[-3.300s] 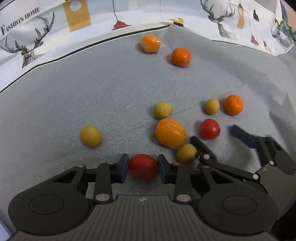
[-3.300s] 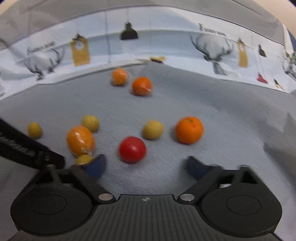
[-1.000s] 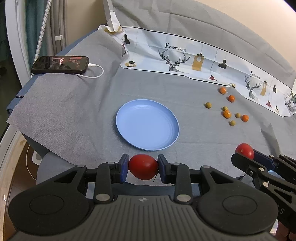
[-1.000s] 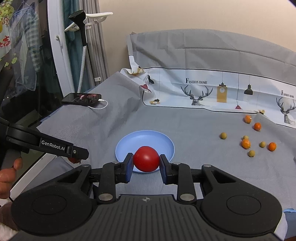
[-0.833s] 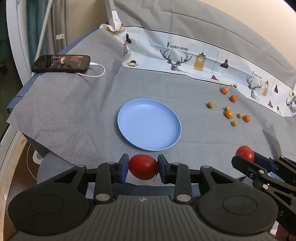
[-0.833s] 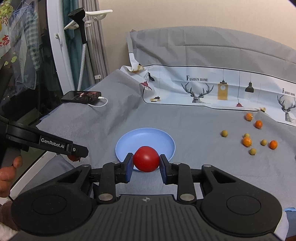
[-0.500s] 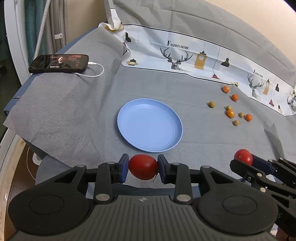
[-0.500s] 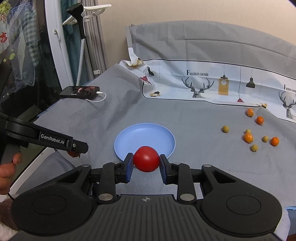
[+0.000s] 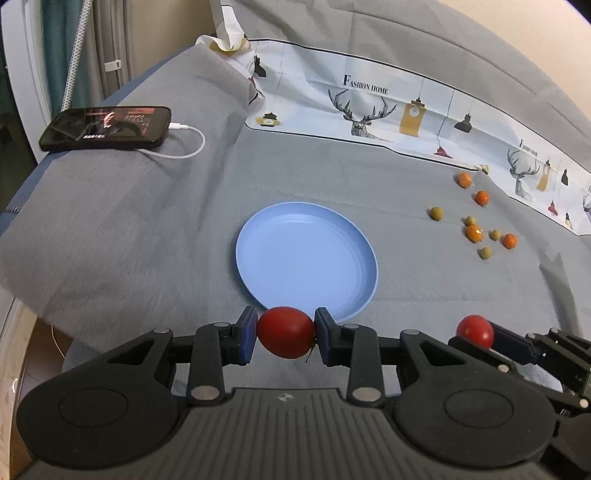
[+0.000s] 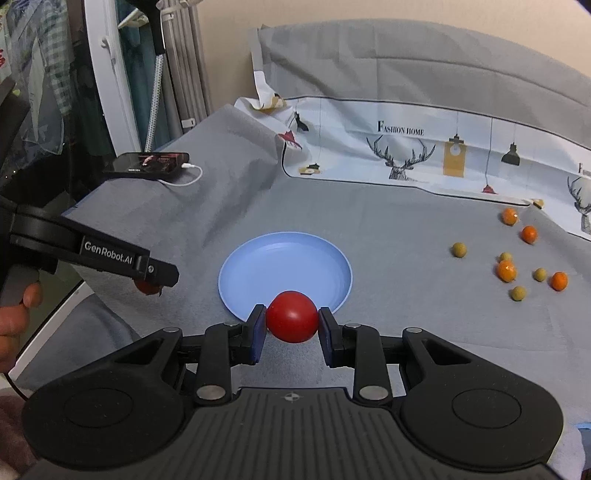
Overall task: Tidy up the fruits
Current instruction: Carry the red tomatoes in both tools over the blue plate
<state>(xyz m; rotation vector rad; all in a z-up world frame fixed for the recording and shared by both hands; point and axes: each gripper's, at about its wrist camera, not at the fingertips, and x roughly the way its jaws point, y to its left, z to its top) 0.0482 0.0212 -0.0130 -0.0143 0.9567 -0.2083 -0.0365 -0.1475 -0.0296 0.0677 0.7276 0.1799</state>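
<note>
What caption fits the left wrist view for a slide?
Left tool shut on a red tomato near the empty blue plate; small fruits lie scattered on the grey cloth.

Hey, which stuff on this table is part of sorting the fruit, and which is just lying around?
Part of the job:
left tomato in left gripper
right tomato in right gripper
blue plate
small fruits

Just lying about:
phone
charging cable
deer-print sheet

Grey cloth (image 9: 147,221) covers the whole table, with a deer-print "Fashion Home" sheet (image 10: 424,155) along the back. Plain beige wall (image 10: 369,14) behind, curtains (image 10: 184,74) on the left.
</note>
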